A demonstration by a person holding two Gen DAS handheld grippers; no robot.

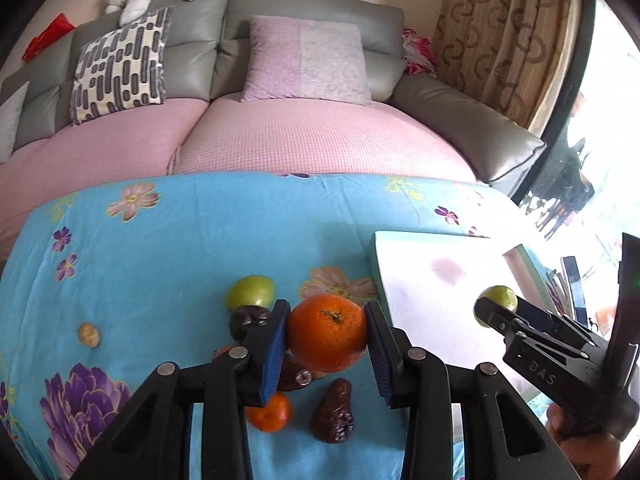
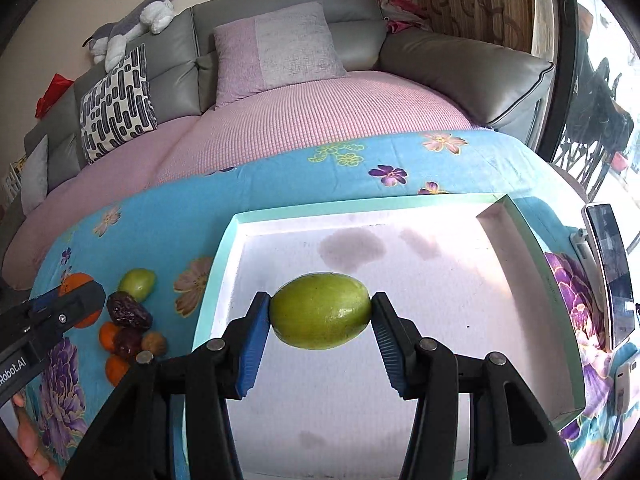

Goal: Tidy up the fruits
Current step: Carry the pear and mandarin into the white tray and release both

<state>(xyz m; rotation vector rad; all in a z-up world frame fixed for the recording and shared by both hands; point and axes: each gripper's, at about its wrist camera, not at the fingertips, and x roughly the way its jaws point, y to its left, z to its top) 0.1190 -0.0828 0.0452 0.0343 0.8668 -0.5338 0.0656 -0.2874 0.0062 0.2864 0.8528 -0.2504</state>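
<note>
Over the white tray, my right gripper grips a green fruit; I should lower it before releasing. My left gripper clamps an orange above the pile.

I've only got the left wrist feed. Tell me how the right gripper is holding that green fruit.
Observer: The right gripper pinches the green fruit end to end, a blue pad on each tip, over the white tray.
Operator: Report what's inside the tray.
Observer: No fruit lies in it, only greyish stains on the floor.
Operator: Check the pile behind my fingers.
Observer: A walnut sits beside the dark dates, with small oranges next to them.
Operator: Tell me what's right of the tray.
Observer: A phone stands at the tray's right side.
</note>
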